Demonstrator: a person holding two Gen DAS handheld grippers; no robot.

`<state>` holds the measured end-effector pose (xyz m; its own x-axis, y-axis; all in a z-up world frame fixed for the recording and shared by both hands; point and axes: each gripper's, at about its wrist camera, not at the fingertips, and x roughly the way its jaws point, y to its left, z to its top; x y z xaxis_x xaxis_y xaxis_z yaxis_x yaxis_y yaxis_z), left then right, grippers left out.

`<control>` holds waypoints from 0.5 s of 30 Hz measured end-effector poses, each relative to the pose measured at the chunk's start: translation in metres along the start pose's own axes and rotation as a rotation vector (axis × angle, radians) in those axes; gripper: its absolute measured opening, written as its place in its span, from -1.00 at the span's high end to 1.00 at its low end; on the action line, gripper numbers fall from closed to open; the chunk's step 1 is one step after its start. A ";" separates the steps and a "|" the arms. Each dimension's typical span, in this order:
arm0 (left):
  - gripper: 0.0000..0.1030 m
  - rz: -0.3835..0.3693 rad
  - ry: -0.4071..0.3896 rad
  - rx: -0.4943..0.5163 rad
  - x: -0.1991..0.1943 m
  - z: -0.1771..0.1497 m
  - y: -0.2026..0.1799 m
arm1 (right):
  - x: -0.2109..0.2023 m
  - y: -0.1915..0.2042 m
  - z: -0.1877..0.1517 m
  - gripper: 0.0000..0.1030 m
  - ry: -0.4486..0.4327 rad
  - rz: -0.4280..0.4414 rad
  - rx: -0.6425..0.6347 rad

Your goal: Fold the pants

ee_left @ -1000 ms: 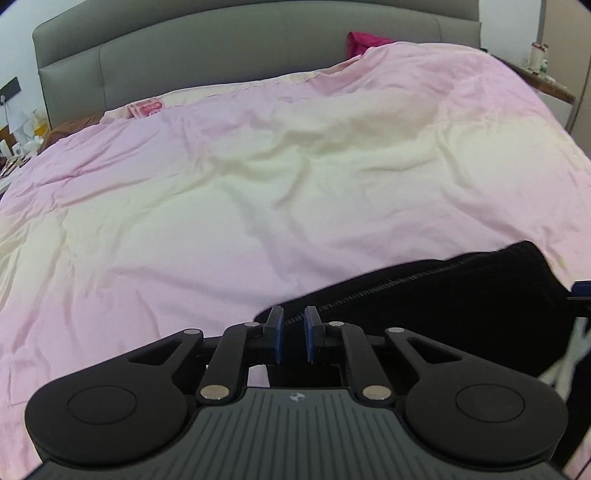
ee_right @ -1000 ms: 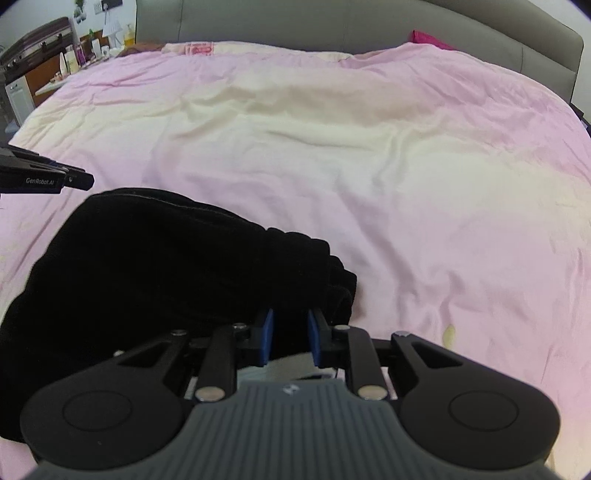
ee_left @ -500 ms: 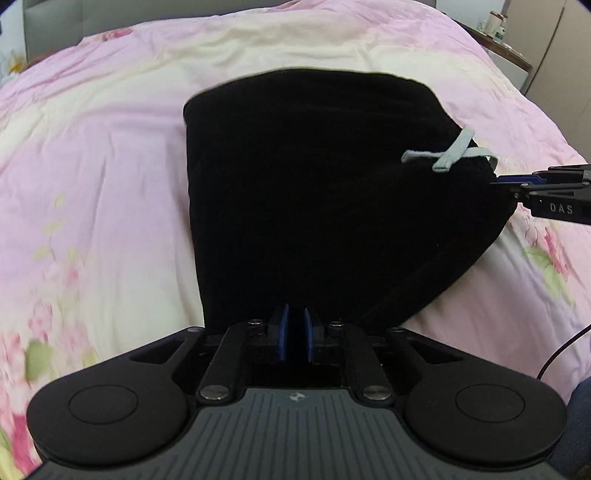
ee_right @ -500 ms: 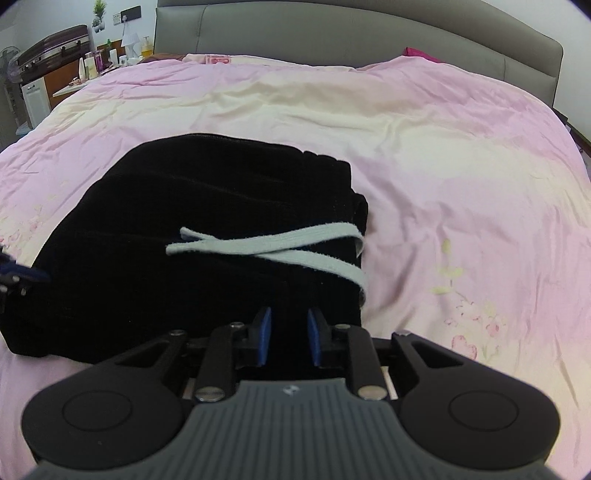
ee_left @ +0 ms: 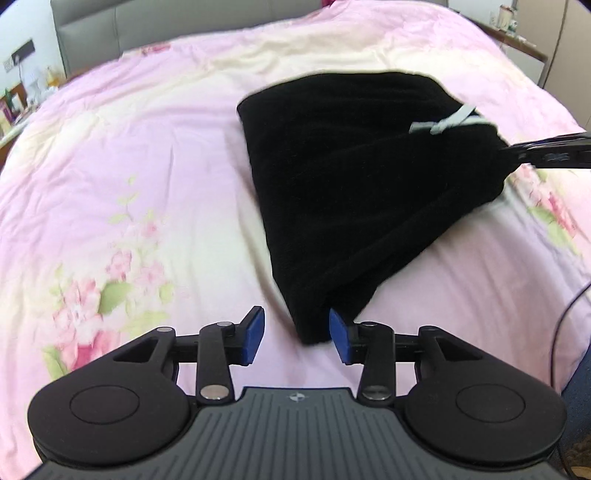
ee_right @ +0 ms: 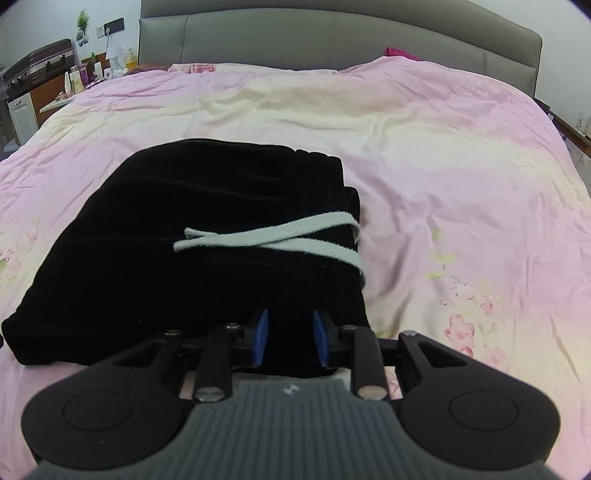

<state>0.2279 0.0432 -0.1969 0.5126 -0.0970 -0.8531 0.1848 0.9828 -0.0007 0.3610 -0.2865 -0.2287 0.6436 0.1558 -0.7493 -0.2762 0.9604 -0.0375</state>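
Observation:
Black pants [ee_left: 362, 177] lie folded in a thick stack on the pink bedspread [ee_left: 140, 155]. A pale drawstring [ee_right: 280, 240] crosses their top. My left gripper [ee_left: 295, 323] sits at the stack's near corner with its jaws opening wide. The corner lies by the right pad [ee_left: 338, 334], and the left pad is clear of it. My right gripper [ee_right: 290, 326] is at the waistband end of the pants [ee_right: 192, 236]. Its jaws are opening, with black fabric still between the pads. The right gripper [ee_left: 546, 155] also shows at the stack's far right edge in the left wrist view.
A grey padded headboard [ee_right: 332, 40] closes the far end of the bed. A side table with bottles and a lamp [ee_right: 92, 70] stands at the far left. A dark cable [ee_left: 565, 317] hangs off the bed's right side. A shelf [ee_left: 517, 33] runs along the right.
The pants were carried back and laid down as a folded stack. The left jaws have sprung apart and let go of the corner. The right jaws have widened slightly.

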 end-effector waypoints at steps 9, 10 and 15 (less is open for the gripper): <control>0.70 0.036 -0.013 -0.083 0.028 -0.002 -0.002 | -0.037 0.006 -0.047 0.46 -0.020 0.035 0.118; 0.72 0.049 -0.009 -0.057 0.029 -0.005 -0.004 | -0.038 0.006 -0.053 0.46 -0.014 0.035 0.128; 0.73 0.051 0.010 -0.079 0.030 -0.007 0.000 | -0.038 0.004 -0.072 0.46 0.021 0.032 0.173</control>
<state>0.2370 0.0418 -0.2260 0.5115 -0.0450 -0.8581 0.0918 0.9958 0.0025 0.2843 -0.3052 -0.2481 0.6208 0.1840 -0.7621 -0.1680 0.9807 0.0999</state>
